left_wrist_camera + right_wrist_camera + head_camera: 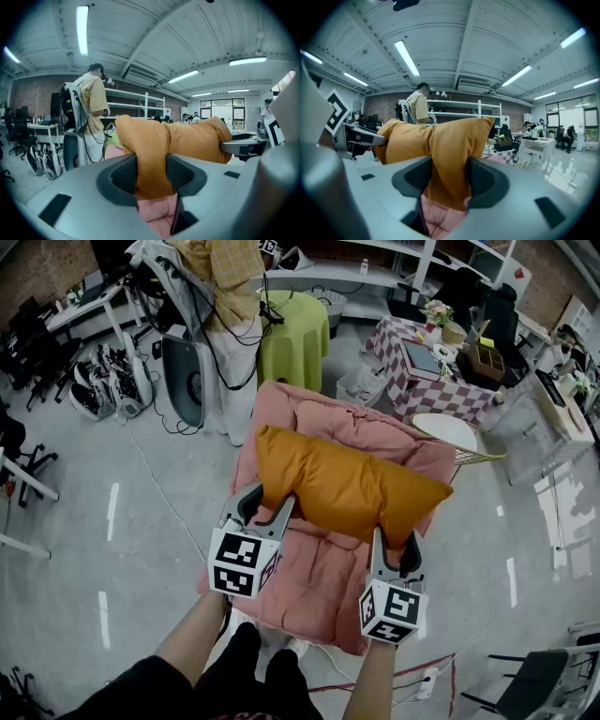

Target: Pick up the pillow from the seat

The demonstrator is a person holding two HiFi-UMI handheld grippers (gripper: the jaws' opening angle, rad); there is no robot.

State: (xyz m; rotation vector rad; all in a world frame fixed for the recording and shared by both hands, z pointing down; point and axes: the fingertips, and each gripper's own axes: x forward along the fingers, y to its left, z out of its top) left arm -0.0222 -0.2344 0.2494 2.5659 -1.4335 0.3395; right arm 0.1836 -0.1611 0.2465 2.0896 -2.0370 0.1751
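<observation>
1. Starting at the left of the head view, the left gripper (267, 502) sits at the near-left edge of the orange pillow (342, 482). Its marker cube (242, 563) faces back toward the person's forearm.
2. The left gripper view shows both ribbed pads (123, 174) pressed against a bunched fold of the pillow fabric. The jaws stand partly closed and are clamped on that fold.
3. The pillow spans the gap between the two grippers and lies crosswise over the pink seat cushion (314, 587).
4. Pink padding shows directly below the pinched fabric in both gripper views. No view shows whether the pillow's underside touches the cushion.
5. The right gripper (394, 542) sits at the near-right edge of the pillow, level with the left gripper and well apart from it.
6. The right gripper view shows its own pads (486, 180) squeezing a thick fold of the orange fabric. The jaws stand partly closed and hold the pillow.
7. Beyond the seat, a standing person (230, 296) is at the left. A green-draped table (298, 334) stands just beside that person, and a checked-cloth table (422, 381) stands farther right.
8. The seat stands on a pale, glossy floor (94, 521).
</observation>
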